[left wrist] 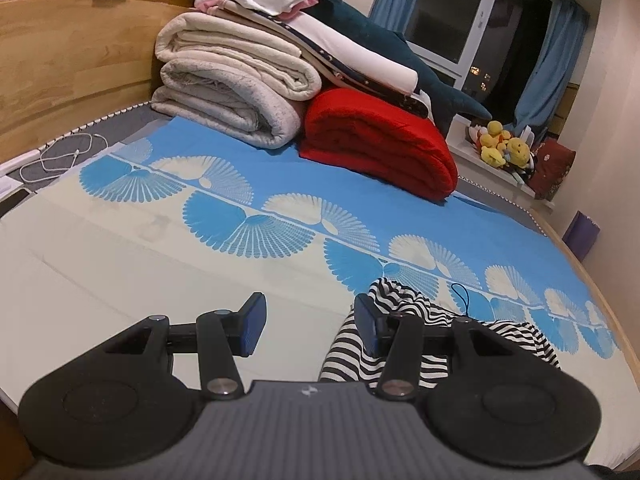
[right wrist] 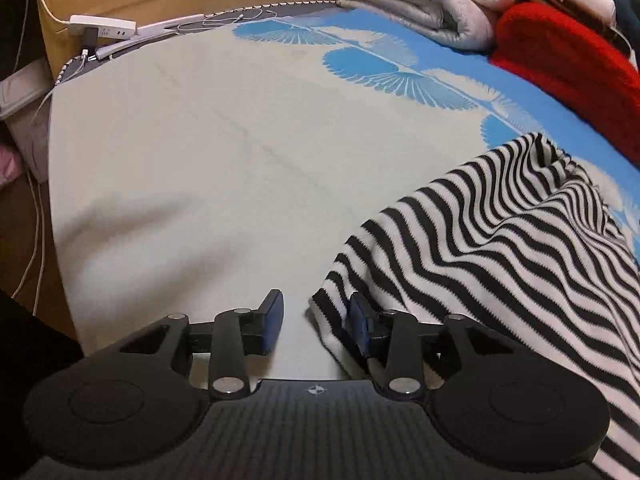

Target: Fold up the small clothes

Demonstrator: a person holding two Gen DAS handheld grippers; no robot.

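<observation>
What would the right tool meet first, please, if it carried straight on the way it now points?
Probably the bare cream part of the patterned bedsheet: the right tool points down at it, with the black-and-white striped knit garment just beside its right finger. Depth is uncertain.

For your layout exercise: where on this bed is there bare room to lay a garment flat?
Free: the pale sheet between the striped garment, the fan-patterned blue band and the cable corner. Crowded: the headboard end, with beige blankets and a red blanket.

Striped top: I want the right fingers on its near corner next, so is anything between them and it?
Nothing visible does. The right gripper hangs open beside the striped top, whose corner lies by its right-hand finger on bare sheet.
</observation>
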